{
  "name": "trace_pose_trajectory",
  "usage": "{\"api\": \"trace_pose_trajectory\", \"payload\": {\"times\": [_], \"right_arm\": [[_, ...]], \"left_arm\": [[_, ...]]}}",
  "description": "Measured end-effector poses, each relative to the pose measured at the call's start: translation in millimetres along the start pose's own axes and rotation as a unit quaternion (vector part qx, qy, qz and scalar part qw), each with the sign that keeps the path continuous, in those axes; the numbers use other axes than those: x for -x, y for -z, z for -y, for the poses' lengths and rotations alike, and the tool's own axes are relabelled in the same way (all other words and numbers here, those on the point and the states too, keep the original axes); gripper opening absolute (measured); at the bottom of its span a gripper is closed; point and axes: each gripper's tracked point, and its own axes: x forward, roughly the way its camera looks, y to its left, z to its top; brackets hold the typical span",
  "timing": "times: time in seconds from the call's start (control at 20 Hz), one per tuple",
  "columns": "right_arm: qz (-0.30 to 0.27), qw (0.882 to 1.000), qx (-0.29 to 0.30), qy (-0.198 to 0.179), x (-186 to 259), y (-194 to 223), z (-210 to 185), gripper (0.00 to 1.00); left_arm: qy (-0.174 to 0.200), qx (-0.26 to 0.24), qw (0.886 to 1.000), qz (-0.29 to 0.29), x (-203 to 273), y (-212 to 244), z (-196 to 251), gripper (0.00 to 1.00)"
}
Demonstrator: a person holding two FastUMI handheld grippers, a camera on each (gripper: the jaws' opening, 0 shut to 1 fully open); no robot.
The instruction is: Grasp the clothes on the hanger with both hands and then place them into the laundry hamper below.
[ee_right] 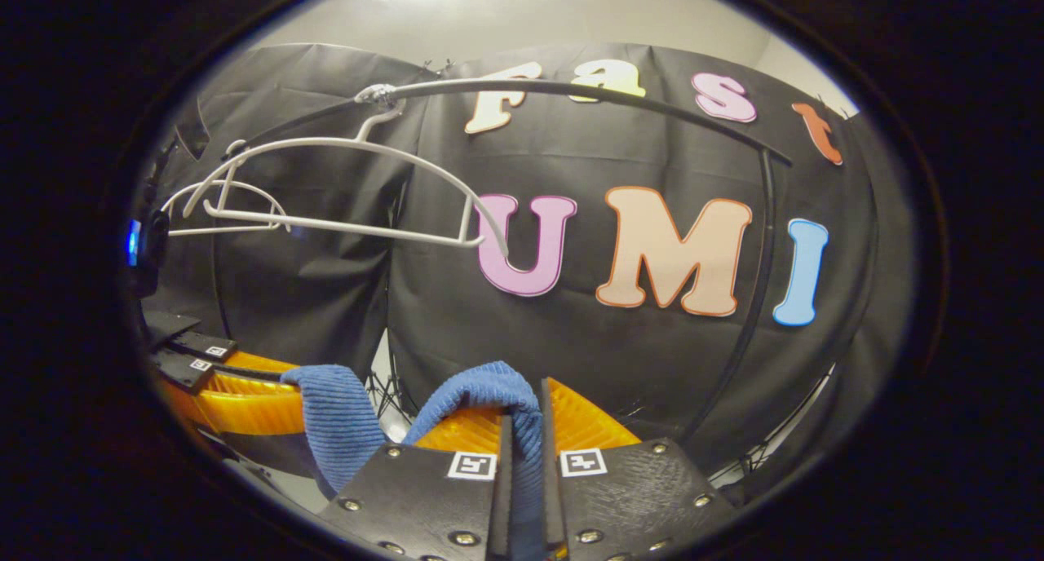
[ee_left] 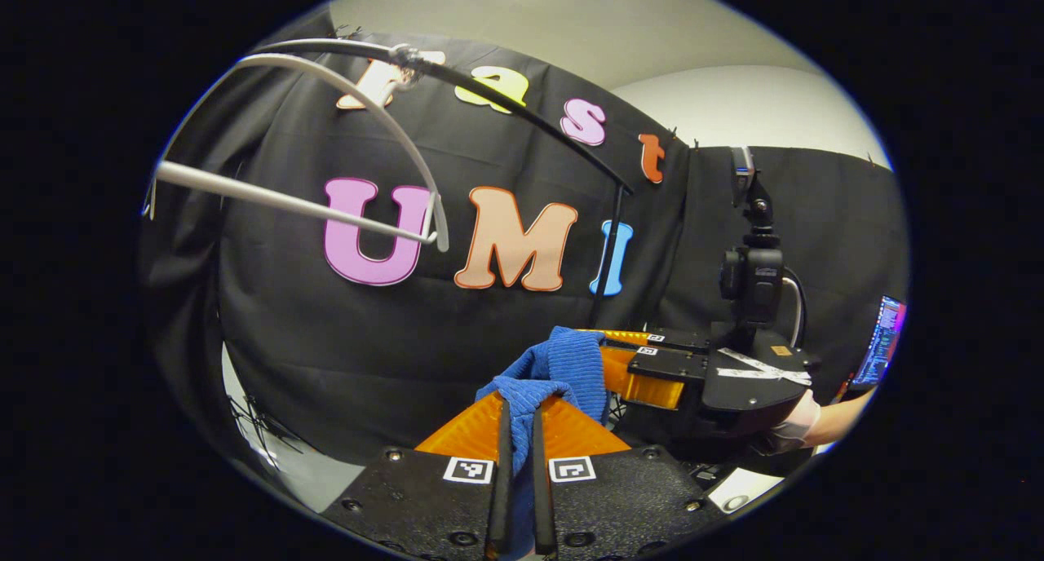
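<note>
Pinching one blue cloth between them, left tongs and right tongs are both closed; hanger bare above

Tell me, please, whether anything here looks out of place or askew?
Nothing stands out. The blue cloth is off the white hanger, which hangs bare on the rail, and both the left gripper and right gripper pinch it.

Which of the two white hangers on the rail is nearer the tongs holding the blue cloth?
In the right gripper view, the larger hanger in front is nearer; the second hanger sits behind it, farther left, and looks smaller. Both are bare, and the cloth is off them.
</note>
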Motion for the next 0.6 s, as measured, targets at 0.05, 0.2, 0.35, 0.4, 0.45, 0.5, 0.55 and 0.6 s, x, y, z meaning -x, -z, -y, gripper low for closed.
{"api": "trace_pose_trajectory", "payload": {"times": [0.05, 0.2, 0.35, 0.4, 0.45, 0.5, 0.55, 0.6], "right_arm": [[-0.006, 1.0, -0.001, 0.001, -1, 7, 2, 0.14], [-0.029, 1.0, -0.007, 0.005, -5, 31, 6, 0.14], [-0.058, 0.998, -0.016, 0.01, -7, 63, 10, 0.1], [-0.069, 0.997, -0.018, 0.012, -7, 75, 10, 0.14], [-0.081, 0.996, -0.021, 0.013, -8, 88, 10, 0.14], [-0.092, 0.995, -0.024, 0.013, -9, 100, 9, 0.1], [-0.106, 0.994, -0.026, 0.013, -8, 113, 8, 0.15], [-0.119, 0.992, -0.027, 0.012, -7, 125, 6, 0.15]], "left_arm": [[-0.004, 0.0, 1.0, -0.006, -1, 3, -2, 0.11], [-0.017, -0.004, 0.999, -0.031, -2, 17, -8, 0.11], [-0.03, -0.005, 0.998, -0.061, -6, 31, -12, 0.11], [-0.034, -0.004, 0.997, -0.071, -11, 34, -13, 0.11], [-0.038, -0.004, 0.996, -0.084, -15, 37, -14, 0.11], [-0.042, -0.005, 0.994, -0.097, -23, 42, -11, 0.11], [-0.045, -0.007, 0.993, -0.11, -29, 47, -9, 0.11], [-0.048, -0.011, 0.991, -0.123, -34, 52, -6, 0.11]]}}
